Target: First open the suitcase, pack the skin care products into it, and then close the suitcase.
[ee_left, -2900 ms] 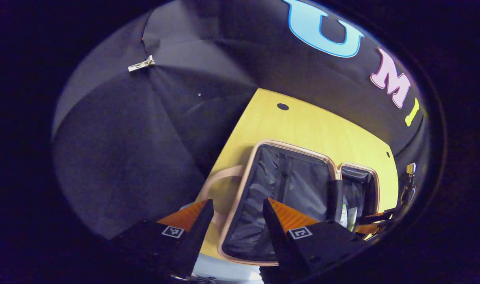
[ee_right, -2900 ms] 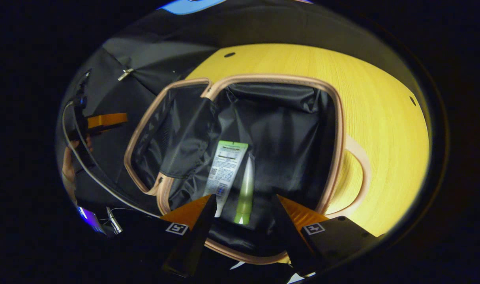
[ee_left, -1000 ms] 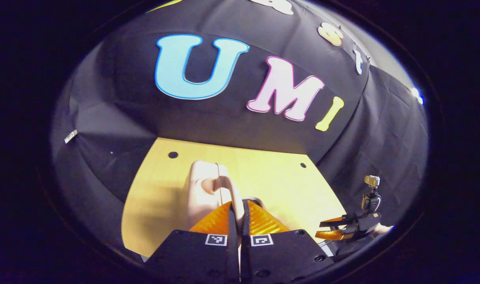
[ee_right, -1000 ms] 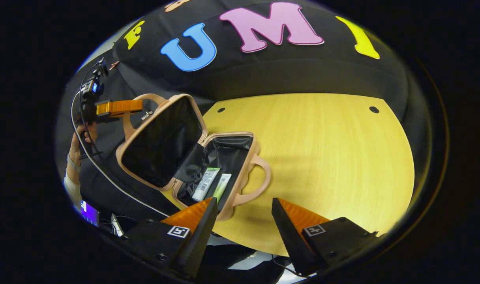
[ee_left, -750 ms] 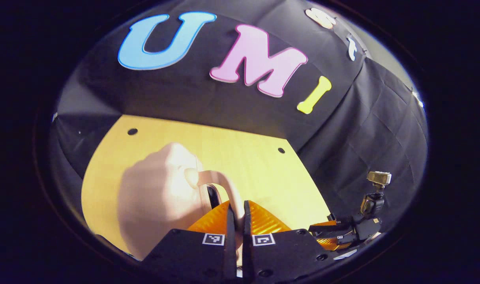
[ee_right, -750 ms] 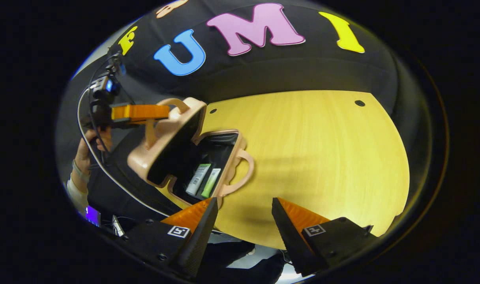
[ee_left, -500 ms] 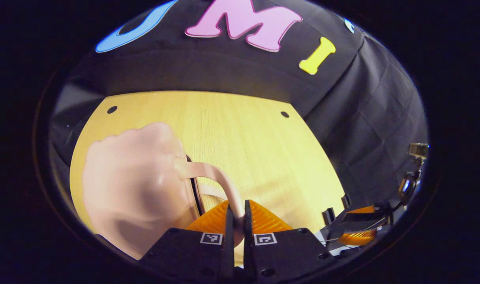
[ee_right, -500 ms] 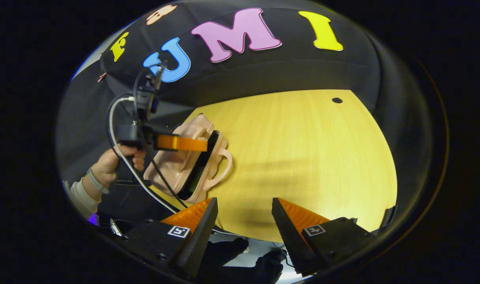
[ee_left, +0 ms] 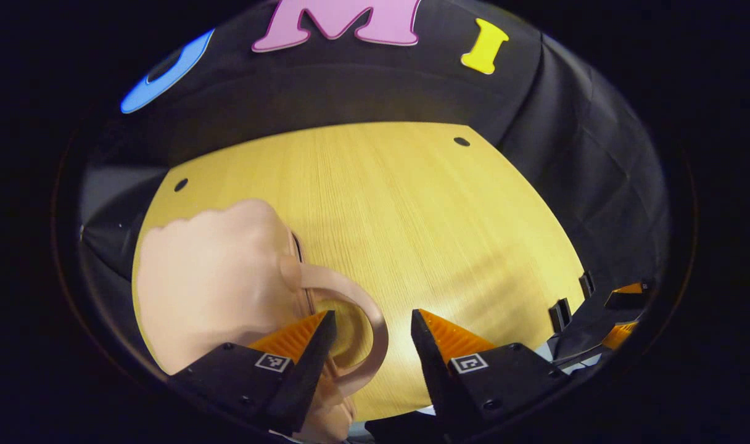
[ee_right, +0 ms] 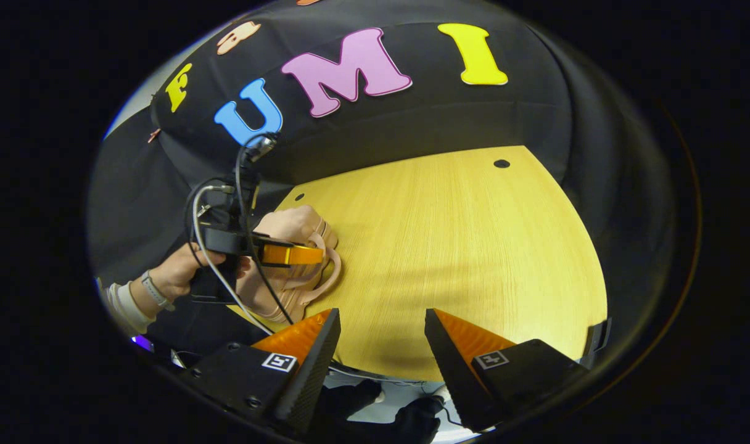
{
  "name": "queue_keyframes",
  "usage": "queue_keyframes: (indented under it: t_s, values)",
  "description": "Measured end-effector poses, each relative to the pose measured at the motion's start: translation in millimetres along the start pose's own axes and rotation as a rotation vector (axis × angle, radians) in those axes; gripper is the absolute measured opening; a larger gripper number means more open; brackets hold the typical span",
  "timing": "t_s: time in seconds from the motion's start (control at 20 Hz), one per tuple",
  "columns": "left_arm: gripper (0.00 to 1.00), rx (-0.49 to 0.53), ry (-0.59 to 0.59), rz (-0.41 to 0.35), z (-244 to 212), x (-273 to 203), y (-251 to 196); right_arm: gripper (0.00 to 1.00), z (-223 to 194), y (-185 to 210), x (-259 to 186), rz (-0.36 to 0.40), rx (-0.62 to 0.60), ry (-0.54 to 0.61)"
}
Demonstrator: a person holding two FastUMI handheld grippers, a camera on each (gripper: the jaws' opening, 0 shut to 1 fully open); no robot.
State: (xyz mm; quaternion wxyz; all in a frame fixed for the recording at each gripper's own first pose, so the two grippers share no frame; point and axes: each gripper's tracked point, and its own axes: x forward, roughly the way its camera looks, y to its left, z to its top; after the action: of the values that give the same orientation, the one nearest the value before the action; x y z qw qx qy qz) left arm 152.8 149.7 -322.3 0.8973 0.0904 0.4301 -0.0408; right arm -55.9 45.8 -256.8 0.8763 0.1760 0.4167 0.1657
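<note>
The small pink suitcase [ee_left: 214, 277] lies closed on the yellow wooden table [ee_left: 412, 216], at the left in the left gripper view. Its curved handle [ee_left: 366, 314] arcs between the fingers of my left gripper [ee_left: 371, 322], which is open and no longer pinches it. In the right gripper view the same suitcase [ee_right: 292, 262] rests near the table's left edge, with the left gripper [ee_right: 313, 254] hovering just above it, held by a hand [ee_right: 181, 271]. My right gripper [ee_right: 382, 320] is open above the table's front edge, holding nothing. The skin care products are hidden inside the case.
The tabletop [ee_right: 473, 246] stretches wide to the right of the suitcase, with small dark holes [ee_right: 501, 163] near its far edge. Black cloth walls close the booth on all sides. A cable [ee_right: 227, 290] trails from the left gripper past the table's front edge.
The left gripper swung the lid down by its handle until the suitcase closed, then opened and let go of the handle. The right gripper backed away and stayed open.
</note>
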Motion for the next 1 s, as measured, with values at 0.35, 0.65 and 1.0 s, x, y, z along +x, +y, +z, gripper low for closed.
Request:
queue_keyframes:
  t_s: [0.35, 0.65, 1.0]
  values:
    - [0.87, -0.003, -0.542, 0.110, 113.3, -178.1, -29.6, 0.96, 127.7, 5.0, -40.6, -0.019, -0.282, -0.325]
    - [0.88, -0.083, -0.809, 0.110, 124.1, -310.1, -9.5, 0.97, 222.8, 54.3, -94.6, -0.046, -0.409, -0.645]
    - [0.90, -0.011, -0.932, 0.112, 145.9, -363.1, -5.1, 0.96, 258.7, 96.5, -122.8, -0.084, -0.468, -0.808]
